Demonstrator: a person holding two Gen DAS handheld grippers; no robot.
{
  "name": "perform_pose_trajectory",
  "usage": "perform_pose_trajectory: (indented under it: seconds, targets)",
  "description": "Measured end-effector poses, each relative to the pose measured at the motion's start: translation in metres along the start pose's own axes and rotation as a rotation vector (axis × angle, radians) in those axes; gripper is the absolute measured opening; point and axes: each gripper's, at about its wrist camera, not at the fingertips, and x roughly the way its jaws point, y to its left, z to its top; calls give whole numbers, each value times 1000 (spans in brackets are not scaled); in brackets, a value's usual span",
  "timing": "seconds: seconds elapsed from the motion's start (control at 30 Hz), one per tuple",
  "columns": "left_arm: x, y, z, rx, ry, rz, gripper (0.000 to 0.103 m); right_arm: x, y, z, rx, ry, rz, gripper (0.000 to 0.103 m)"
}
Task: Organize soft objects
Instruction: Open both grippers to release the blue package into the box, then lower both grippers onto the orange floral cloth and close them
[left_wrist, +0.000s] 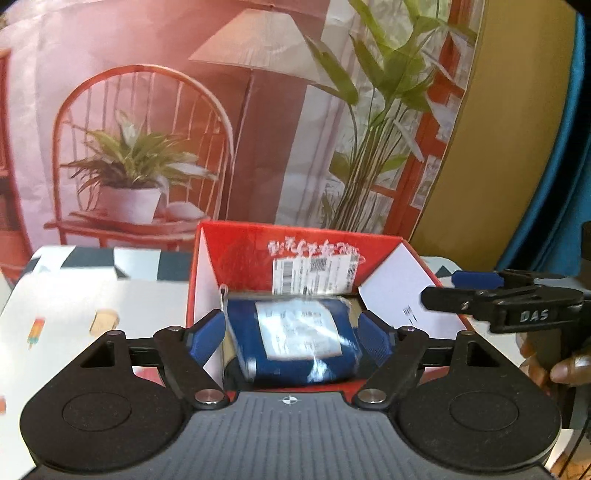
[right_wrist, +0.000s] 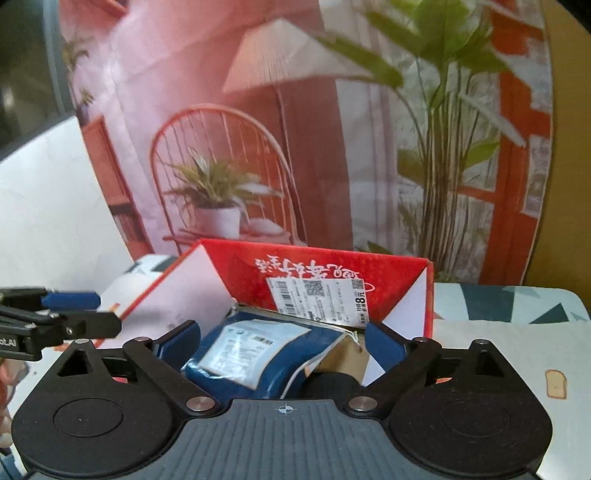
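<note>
A soft blue package (left_wrist: 295, 343) in clear wrap with a white label lies inside an open red box (left_wrist: 240, 243) on the table. My left gripper (left_wrist: 291, 339) is open over the box's near side, its blue pads (left_wrist: 207, 336) standing off either side of the package. In the right wrist view the same package (right_wrist: 258, 350) lies tilted in the red box (right_wrist: 332, 266). My right gripper (right_wrist: 282, 345) is open around it without pressing. Each gripper shows in the other's view: right gripper (left_wrist: 454, 290), left gripper (right_wrist: 92, 312).
The box's white flaps (left_wrist: 395, 284) stand up at both sides. A brown item (right_wrist: 343, 354) and something black (right_wrist: 328, 380) lie beside the package. The table wears a patterned cloth (right_wrist: 498, 332). A printed backdrop (left_wrist: 147, 129) hangs behind. A hand (left_wrist: 569, 369) holds the right gripper.
</note>
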Motion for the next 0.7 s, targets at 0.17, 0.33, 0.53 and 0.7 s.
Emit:
perform_pose_trajectory:
  seconds: [0.17,0.33,0.53,0.7]
  targets:
    - [-20,-2,-32,-55,9,-1,80,-38,9,-26,-38,-70,10,95]
    - [-28,-9,-56,-84,19,1,79,-61,20,-55,-62,-107,21,94]
    - [-28,-14,-79,-92,47,5,77,-64,38,-96,-95,-89,34,94]
    - [-28,-8,-94,-148,69,7,75,-49,46,-131,-91,-15,29,92]
